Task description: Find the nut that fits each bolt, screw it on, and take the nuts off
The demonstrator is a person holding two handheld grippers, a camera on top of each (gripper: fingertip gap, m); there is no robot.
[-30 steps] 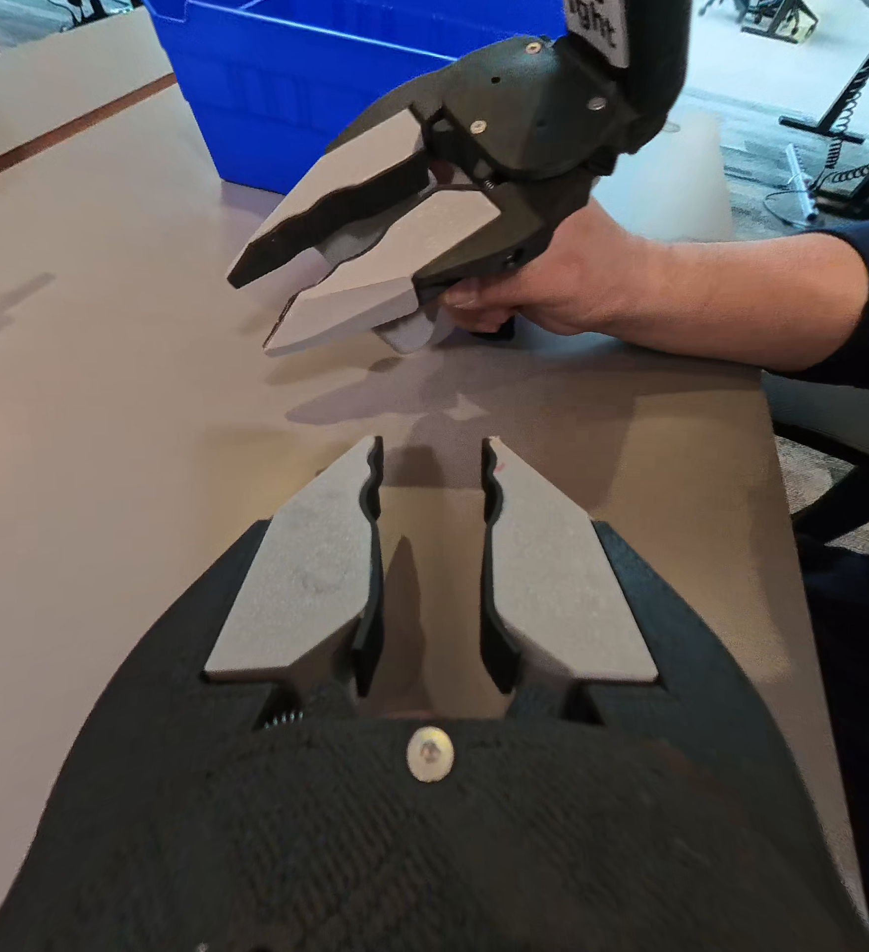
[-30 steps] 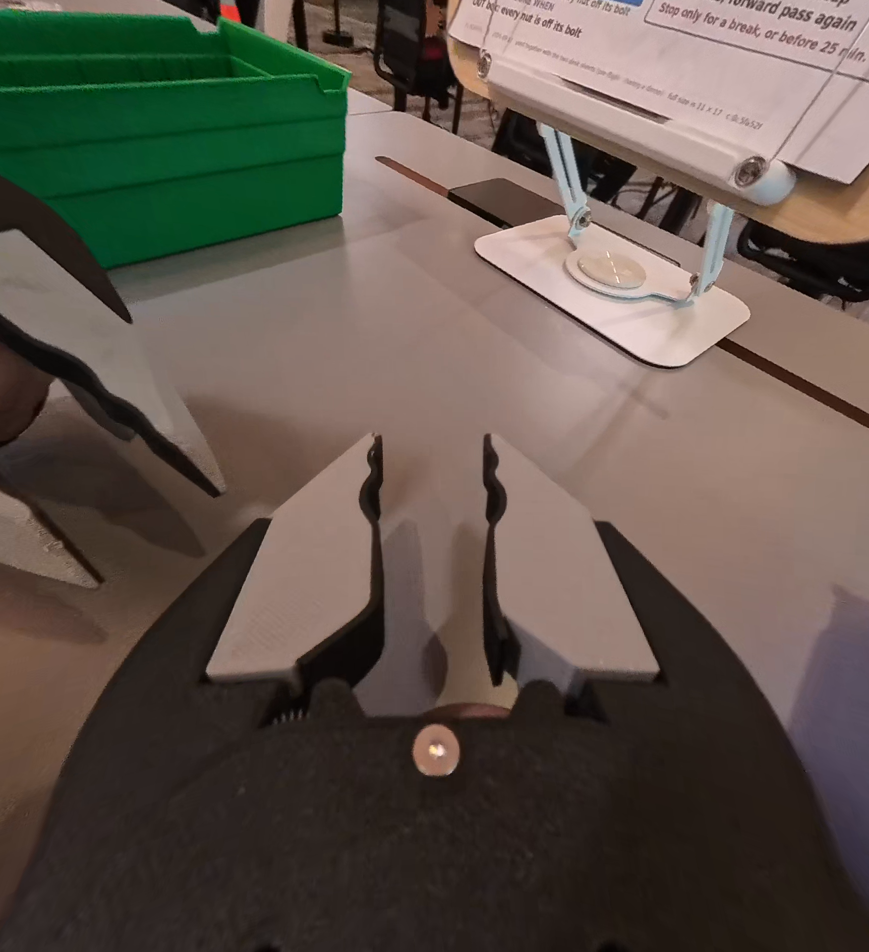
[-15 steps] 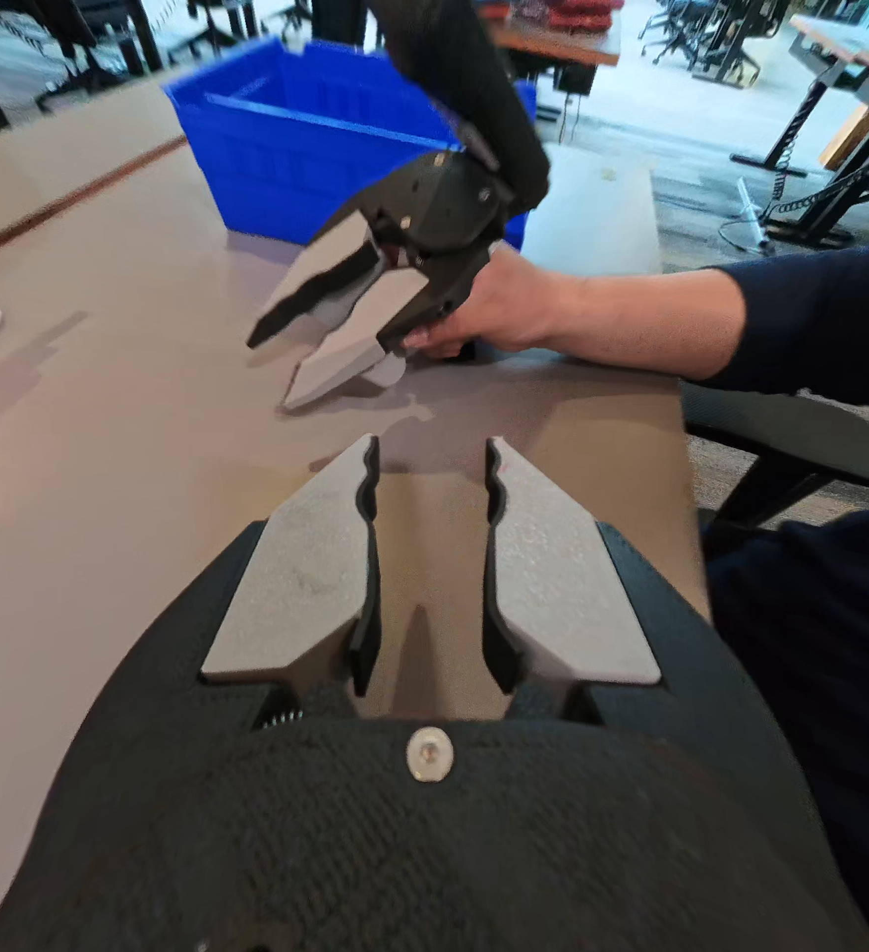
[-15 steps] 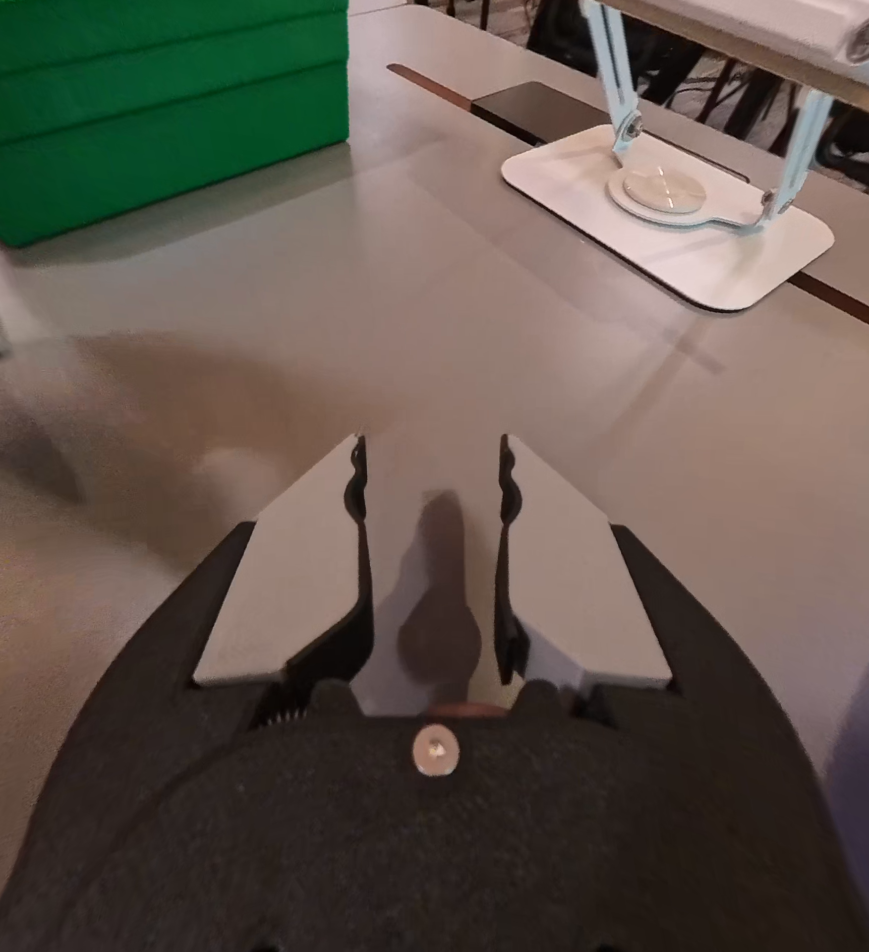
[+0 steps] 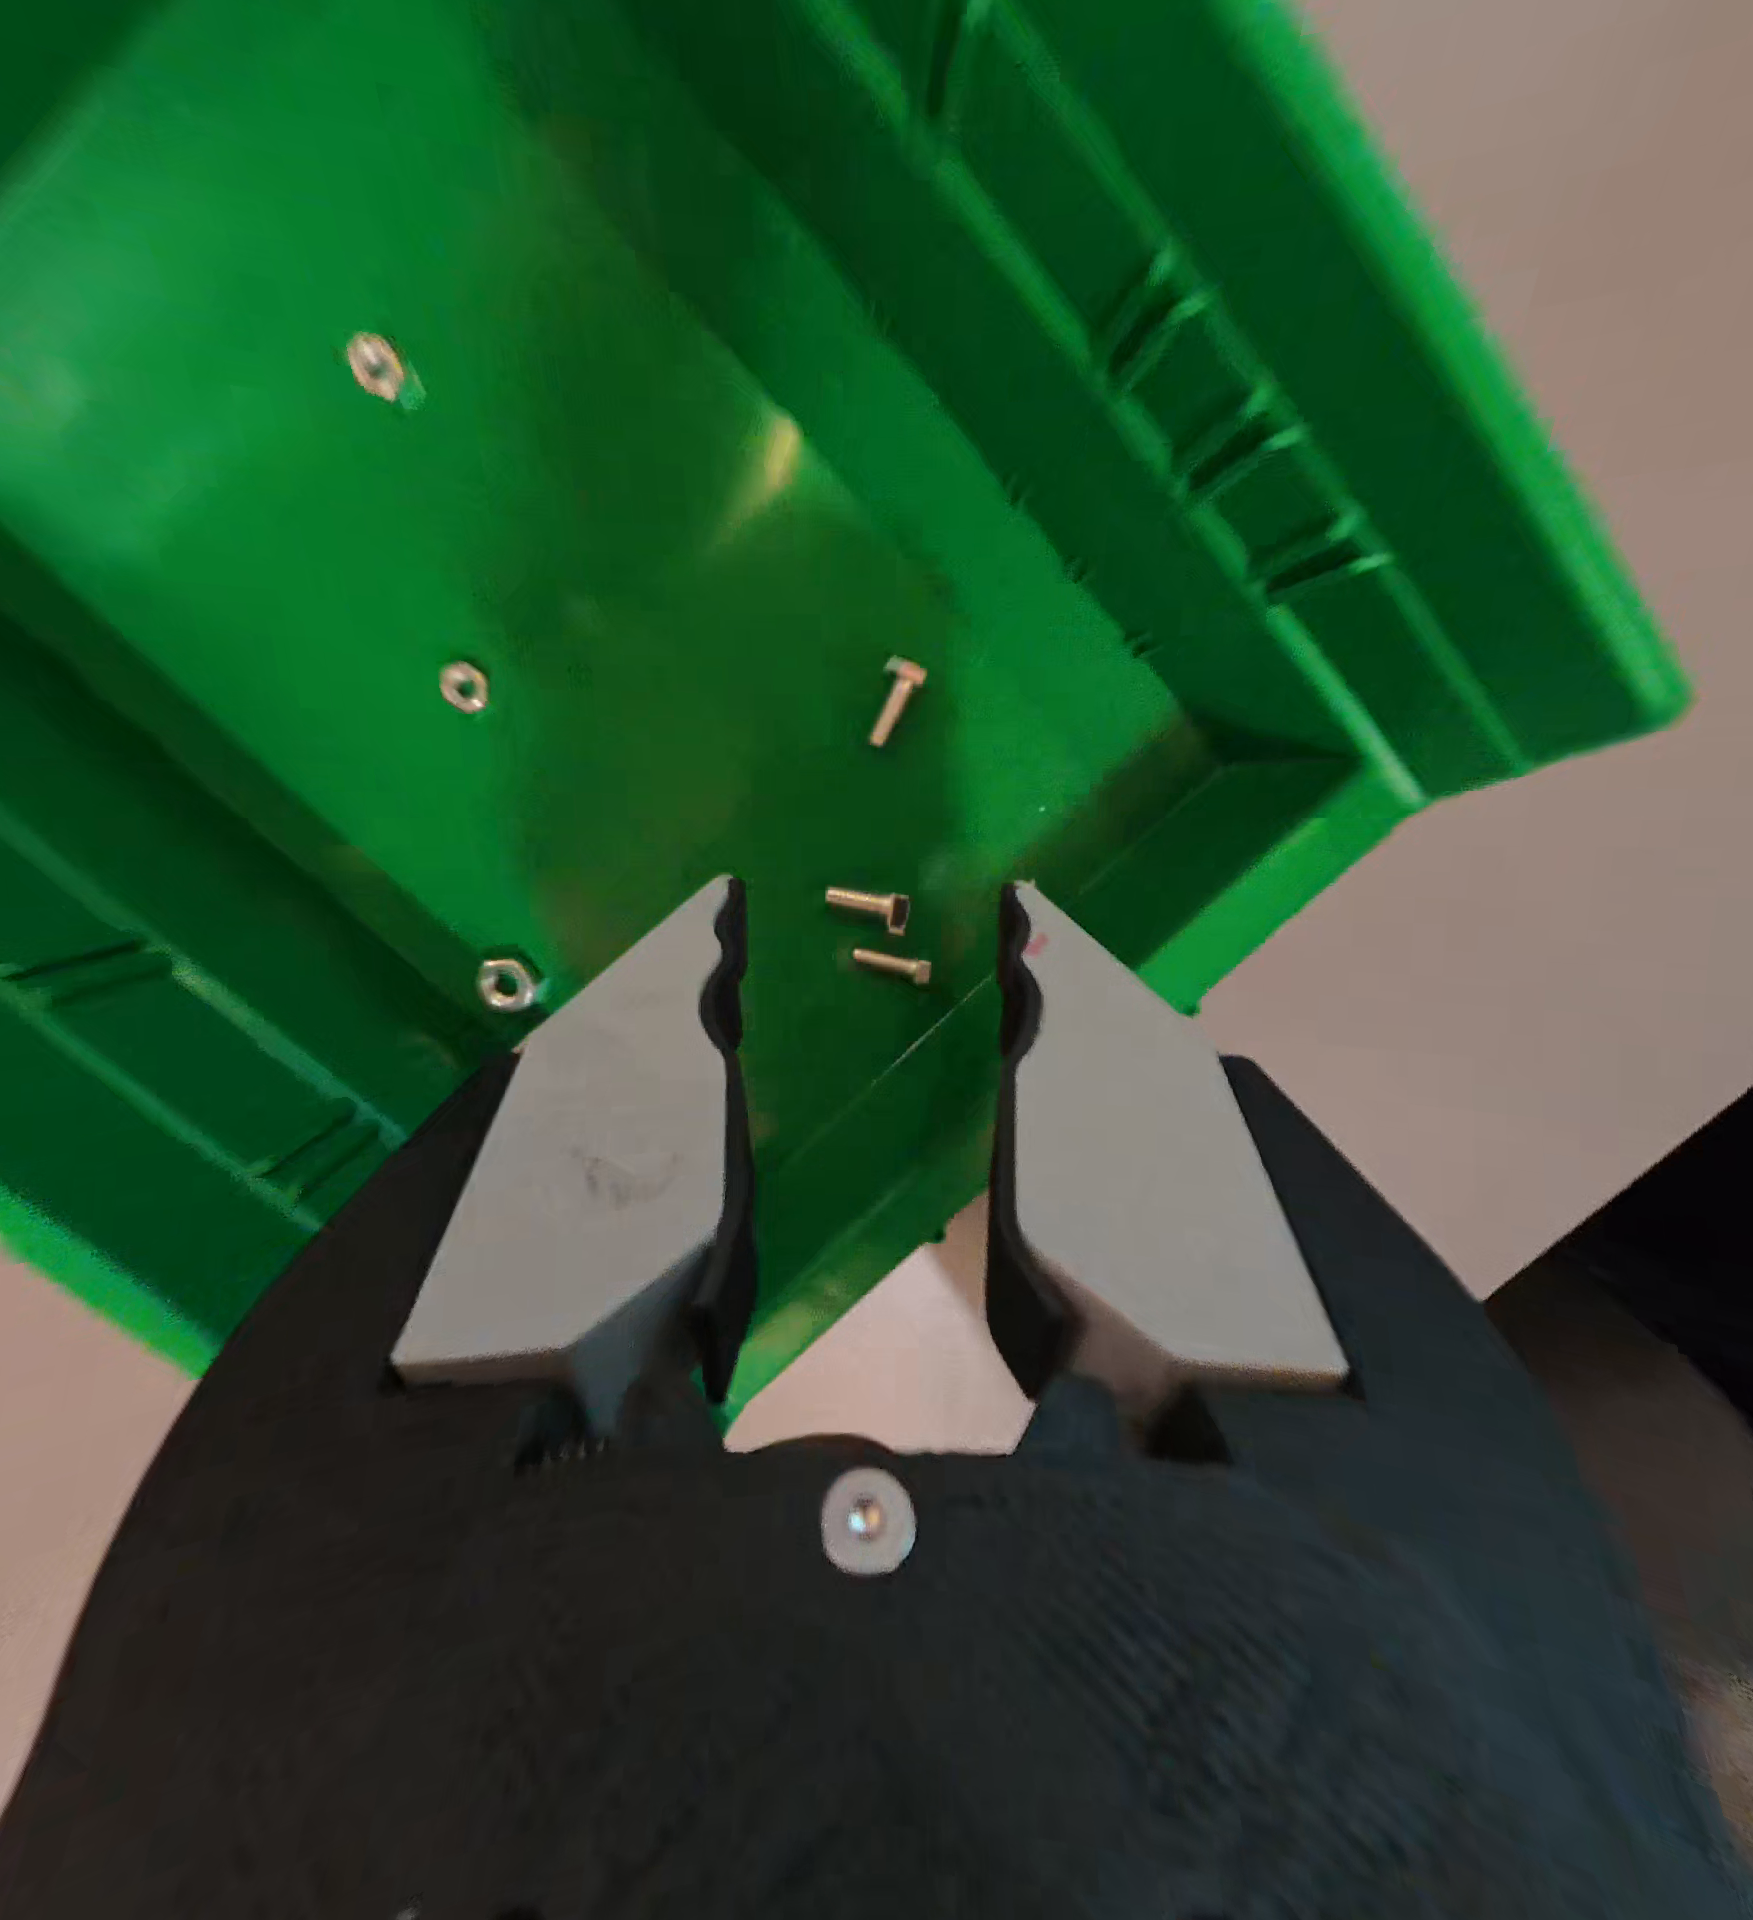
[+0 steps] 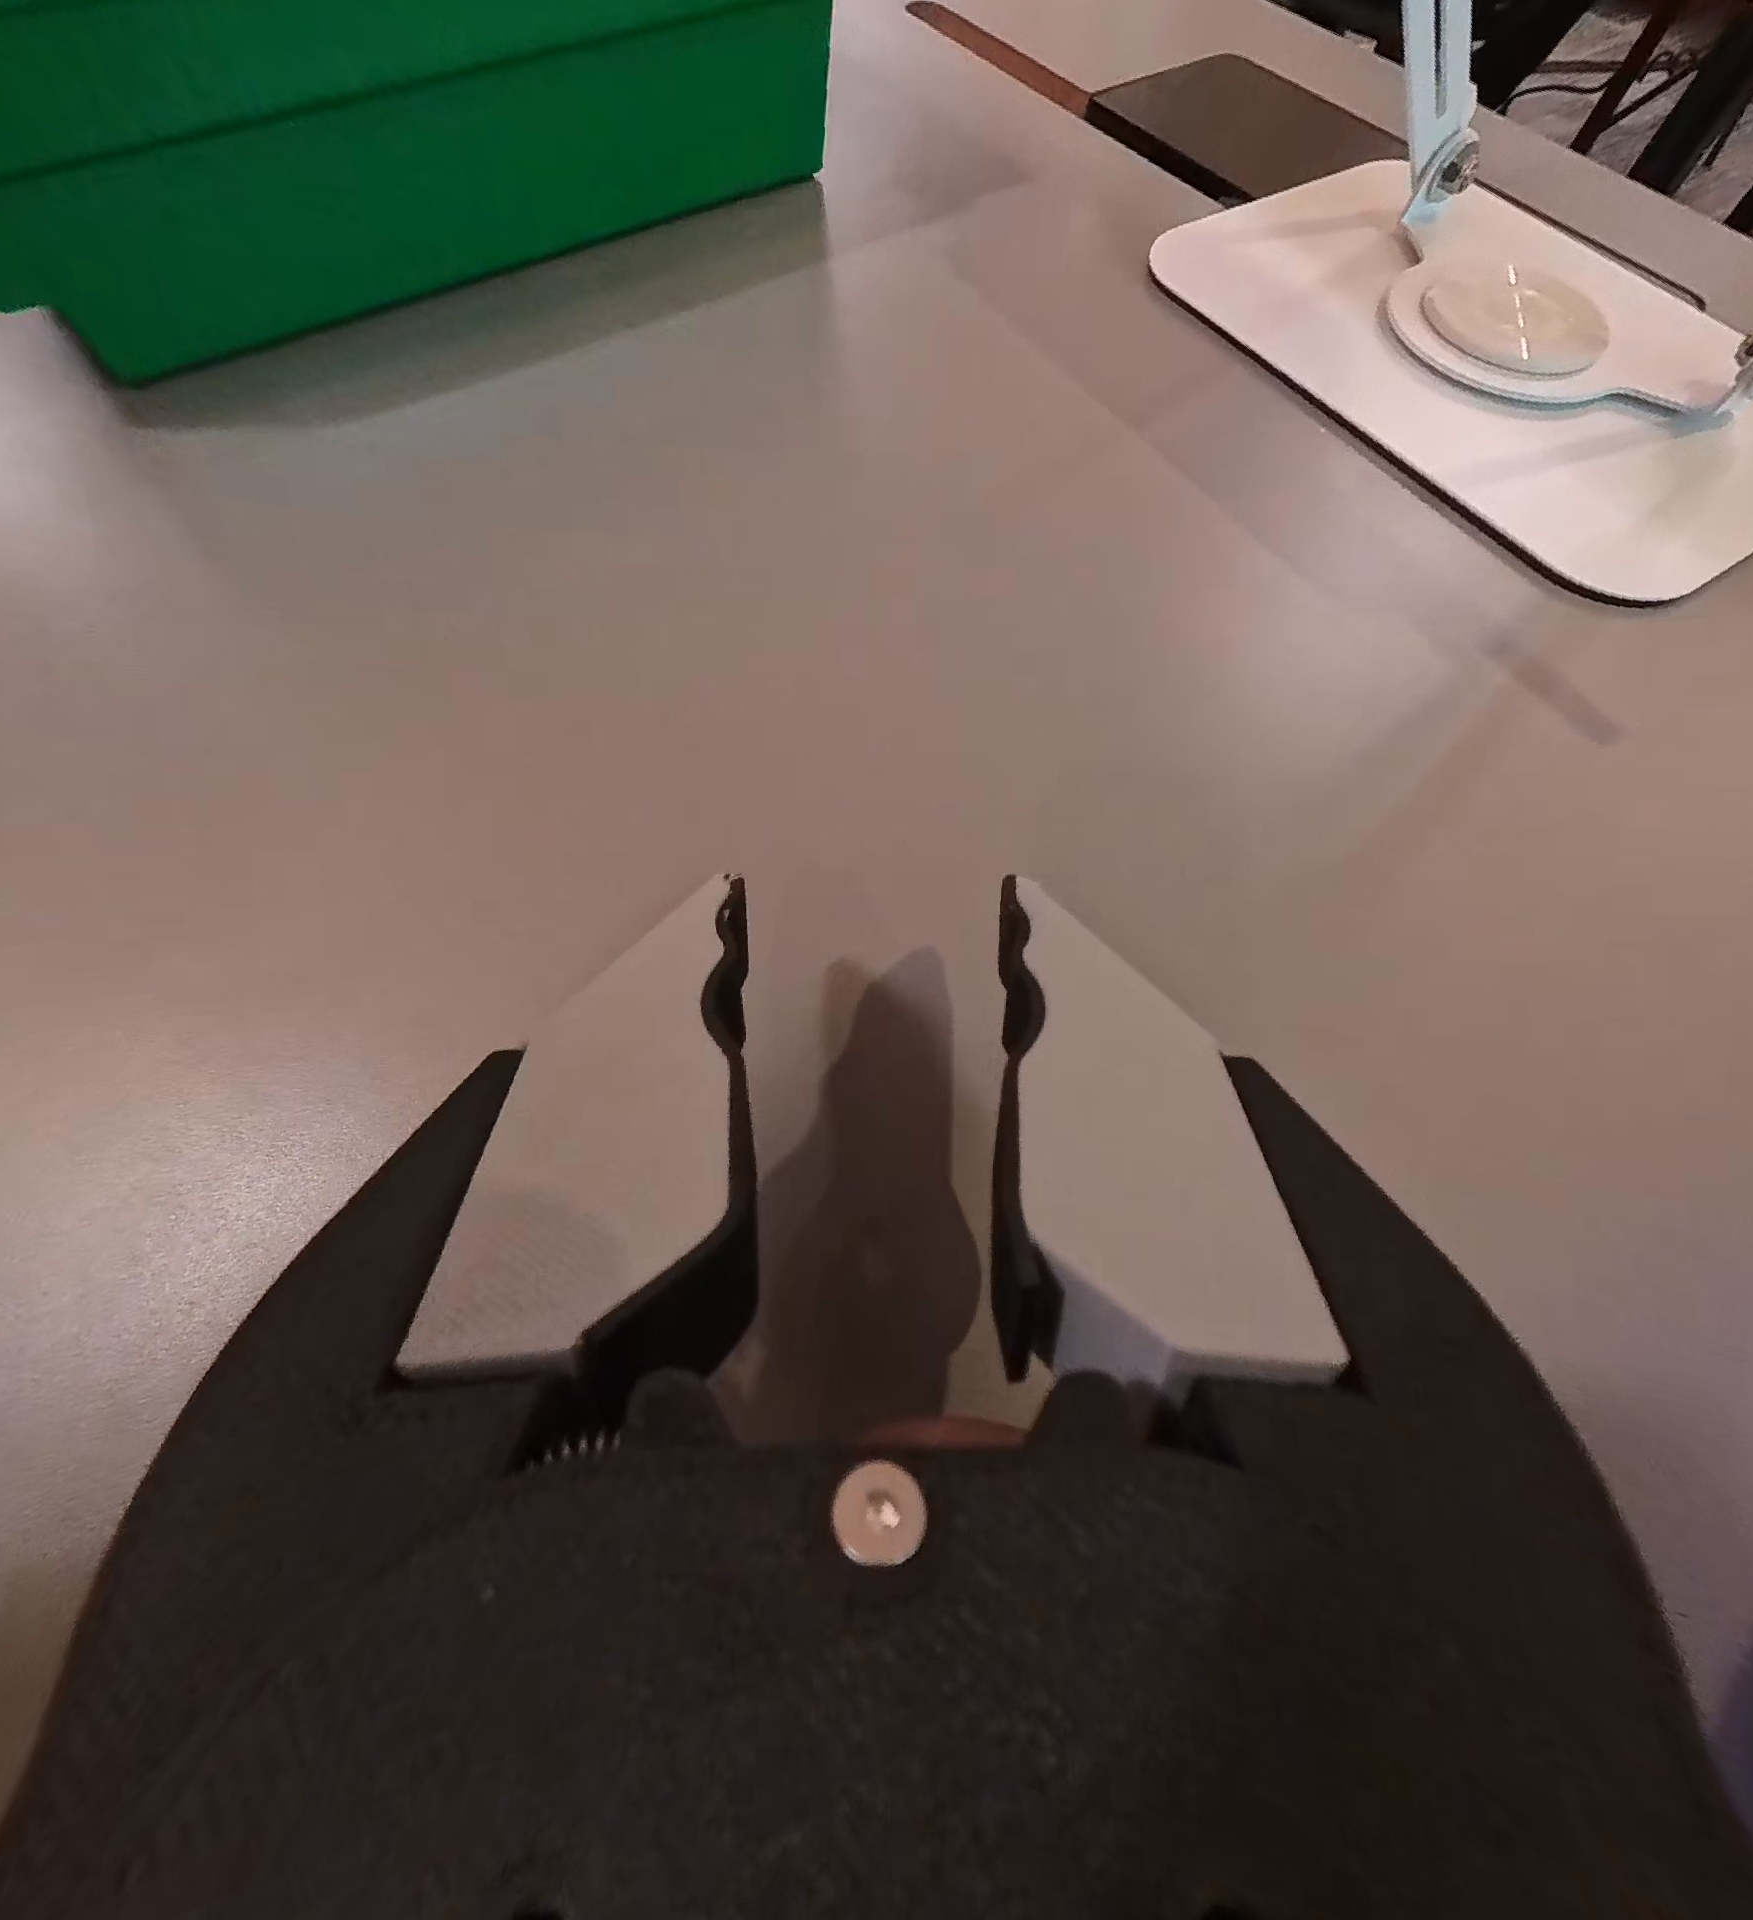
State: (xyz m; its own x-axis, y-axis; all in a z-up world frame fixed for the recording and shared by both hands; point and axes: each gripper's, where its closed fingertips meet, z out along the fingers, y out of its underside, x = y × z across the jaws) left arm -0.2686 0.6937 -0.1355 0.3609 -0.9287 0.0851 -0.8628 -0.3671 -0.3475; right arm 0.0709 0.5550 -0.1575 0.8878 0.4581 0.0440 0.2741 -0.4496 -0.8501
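In the left wrist view I look down into a green bin. Three small bolts lie on its floor: one further in, two just beyond my fingertips. Three nuts lie to the left: one far, one in the middle, one by the bin wall. My left gripper is open and empty above the near corner of the bin. My right gripper is open and empty, low over the bare grey table.
In the right wrist view the green bin stands at the far left. A white stand base with pale blue legs sits at the far right, beside a dark strip in the table. A dark sleeve shows at the right of the left wrist view. Left tips to right tips: about 35 centimeters.
My left gripper has swung away from the table and the other gripper and now hangs over the green bin. My right gripper has moved slightly forward and lower; the left gripper left its view.
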